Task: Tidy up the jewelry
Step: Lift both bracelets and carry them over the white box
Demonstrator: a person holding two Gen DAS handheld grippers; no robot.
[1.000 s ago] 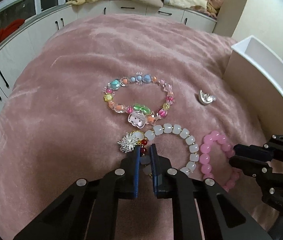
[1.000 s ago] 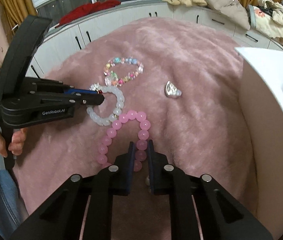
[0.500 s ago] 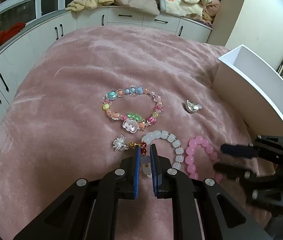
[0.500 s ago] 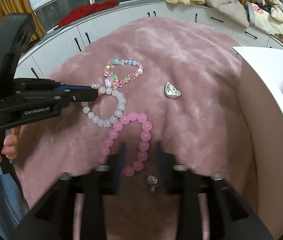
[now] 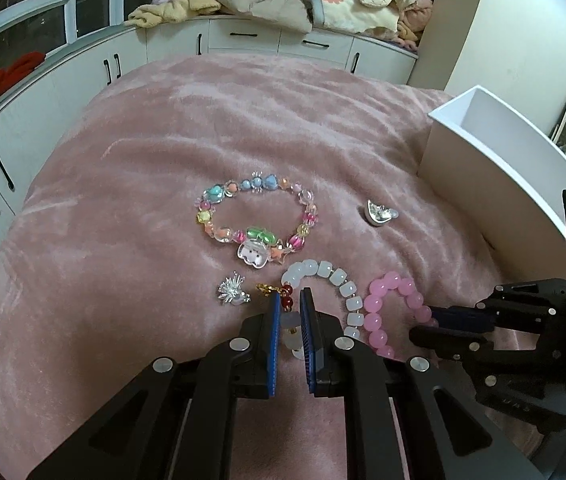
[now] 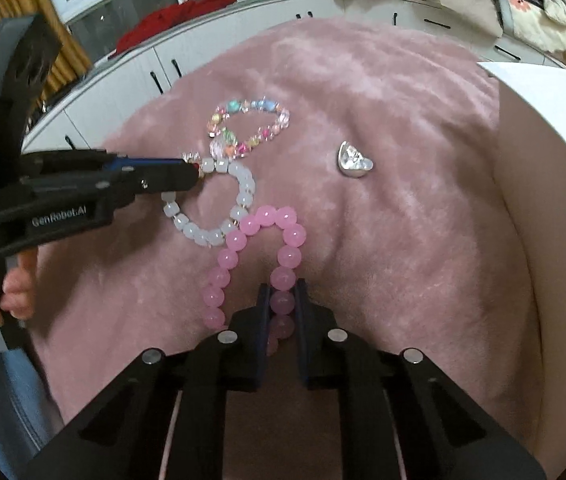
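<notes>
The pink bracelet [image 6: 257, 256] lies on the pink blanket [image 6: 383, 80], stretched lengthwise toward the right gripper [image 6: 281, 300], whose fingers have just closed on its beads. The left gripper [image 5: 290, 312] seems clamped on the white bracelet [image 5: 335, 288] beside it.
</notes>
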